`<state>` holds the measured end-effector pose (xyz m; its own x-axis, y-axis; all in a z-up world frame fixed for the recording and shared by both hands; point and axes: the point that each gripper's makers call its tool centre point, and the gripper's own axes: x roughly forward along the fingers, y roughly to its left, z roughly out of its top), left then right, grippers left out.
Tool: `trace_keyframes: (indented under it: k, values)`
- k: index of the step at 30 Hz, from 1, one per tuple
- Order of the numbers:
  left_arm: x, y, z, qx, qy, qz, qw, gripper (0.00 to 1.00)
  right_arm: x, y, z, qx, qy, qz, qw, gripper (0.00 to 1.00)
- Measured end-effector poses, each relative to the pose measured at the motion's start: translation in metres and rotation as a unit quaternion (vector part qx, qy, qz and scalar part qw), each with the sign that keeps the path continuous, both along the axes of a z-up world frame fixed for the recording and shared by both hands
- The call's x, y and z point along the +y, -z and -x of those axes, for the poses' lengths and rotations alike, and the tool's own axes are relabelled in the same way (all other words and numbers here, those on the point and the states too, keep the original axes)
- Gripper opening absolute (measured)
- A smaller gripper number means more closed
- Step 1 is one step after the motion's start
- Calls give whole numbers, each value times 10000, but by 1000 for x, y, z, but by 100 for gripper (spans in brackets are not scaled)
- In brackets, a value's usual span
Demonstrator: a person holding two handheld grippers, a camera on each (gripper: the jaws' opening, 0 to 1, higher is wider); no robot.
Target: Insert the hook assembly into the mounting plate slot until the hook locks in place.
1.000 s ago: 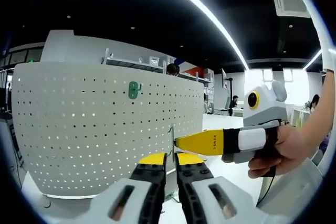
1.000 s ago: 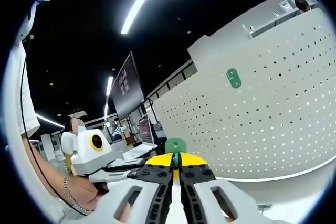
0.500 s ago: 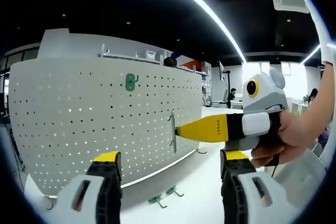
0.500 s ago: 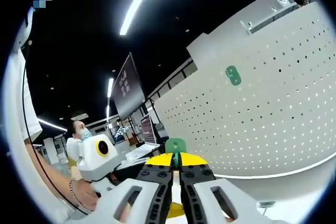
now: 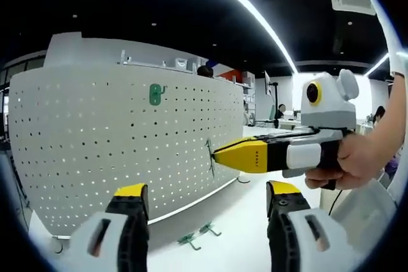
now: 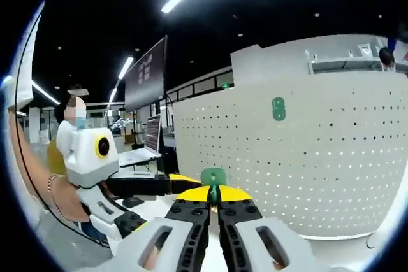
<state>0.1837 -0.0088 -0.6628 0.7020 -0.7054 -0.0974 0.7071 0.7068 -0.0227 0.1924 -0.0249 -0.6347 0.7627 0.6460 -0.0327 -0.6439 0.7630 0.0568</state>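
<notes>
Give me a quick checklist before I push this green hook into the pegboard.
1. Right tool shut on the green hook: ok.
2. Left tool open, holding nothing: ok.
3. Hook at the white pegboard: ok; in the left gripper view its tip sits at the board face.
4. Hook pegs lined up with the holes: cannot tell, too small.
5. Hook seated and locked: not ok.
6. Mounted green hook and spare hooks on the table out of the way: ok.
</notes>
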Motion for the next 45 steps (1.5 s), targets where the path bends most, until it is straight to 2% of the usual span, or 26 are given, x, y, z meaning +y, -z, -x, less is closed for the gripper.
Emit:
trace_keyframes:
  k: [9,24,27,45]
  values:
    - [0,7,2,116,113,-94,9998,76,-11,-5,-10,71,151,-185,9997,1]
    - [19,29,11,388,271,-373,9982,76,-49,-25,-44,9,562,-304,9980,1]
    - [22,35,16,408,372,-537,9970,76,-54,-29,-49,-13,595,-307,9978,1]
    - [37,49,25,646,587,-689,9938,75,-67,-47,-72,-169,844,-336,9957,1]
